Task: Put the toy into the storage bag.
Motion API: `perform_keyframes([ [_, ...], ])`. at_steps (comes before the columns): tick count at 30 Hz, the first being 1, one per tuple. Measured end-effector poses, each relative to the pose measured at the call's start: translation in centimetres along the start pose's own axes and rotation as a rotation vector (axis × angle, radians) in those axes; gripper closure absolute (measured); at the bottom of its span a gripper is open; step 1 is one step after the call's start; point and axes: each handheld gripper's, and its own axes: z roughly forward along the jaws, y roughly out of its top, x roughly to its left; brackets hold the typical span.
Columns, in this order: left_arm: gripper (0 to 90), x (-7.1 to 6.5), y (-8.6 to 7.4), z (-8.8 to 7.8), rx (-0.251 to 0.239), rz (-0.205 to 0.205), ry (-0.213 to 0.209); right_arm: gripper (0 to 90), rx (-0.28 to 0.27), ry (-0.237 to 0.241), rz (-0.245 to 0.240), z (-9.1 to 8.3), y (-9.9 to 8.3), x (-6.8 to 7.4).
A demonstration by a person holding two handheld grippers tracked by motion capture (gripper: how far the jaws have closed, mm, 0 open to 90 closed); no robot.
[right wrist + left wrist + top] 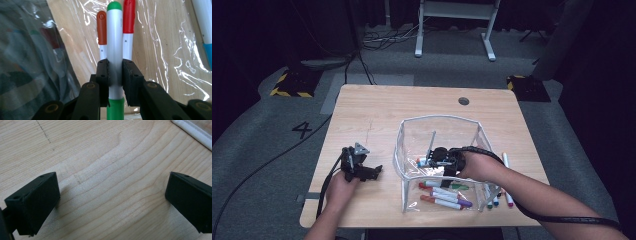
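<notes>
Two hand-held grippers work at a pale wooden table (362, 107), w/ a soft clear plastic pouch (412, 135) standing open at centre-right. Right gripper (115, 72) sits inside the pouch mouth, jaws clamped tight on the white barrel of a green-capped marker (114, 37), which points on past the jaws toward the pouch floor. Just beyond it lie a brown-capped marker (101, 27) and a red-capped marker (129, 17), both flat on the plastic, approx. parallel to the held one. More markers rest in the pouch's near end (444, 197); a blue-capped marker (205, 30) shows at the far edge of the right gripper view. Left gripper (110, 202) rests low over bare table left of the pouch, jaws spread wide, nothing between them.

Risks, as judged from this instant:
- Pouch walls are limp and unsupported; the left gripper isn't steadying the rim, so the right gripper or its trailing cable could drag a wall and tip or collapse the pouch.
- Letting go while the marker is angled may let it roll or bounce onto the two below, scattering them.
- Grip sits near the marker's tail end; a knock on the tip vs. the floor could pivot it in the jaws.
- Glare on the plastic makes depth hard to judge.
</notes>
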Motion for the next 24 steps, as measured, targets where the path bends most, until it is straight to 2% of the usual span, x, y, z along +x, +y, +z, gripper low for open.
perform_keyframes([
  [3,0.0,0.0,0.0,0.0,0.000,0.001,0.000,75.1,0.013,-0.018,-0.002,0.4,0.2,-0.2],
  [5,0.0,0.0,0.0,0.0,0.000,0.001,0.000,56.9,-0.005,-0.029,0.022,0.3,0.3,-0.5],
  [6,0.0,0.0,0.0,0.0,0.000,0.002,0.000,52.0,-0.014,-0.032,0.029,0.2,0.2,-0.7],
  [10,0.0,0.0,0.0,0.0,0.000,0.001,0.000,42.9,-0.098,-0.081,0.048,-1.4,-0.3,-0.9],
  [17,0.0,0.0,0.0,0.0,0.000,0.001,0.000,42.2,-0.305,-0.112,0.076,-6.2,-2.5,0.3],
  [24,0.0,0.0,0.0,0.0,0.000,0.001,0.000,43.3,-0.467,-0.141,0.118,-9.8,-6.3,1.0],
])
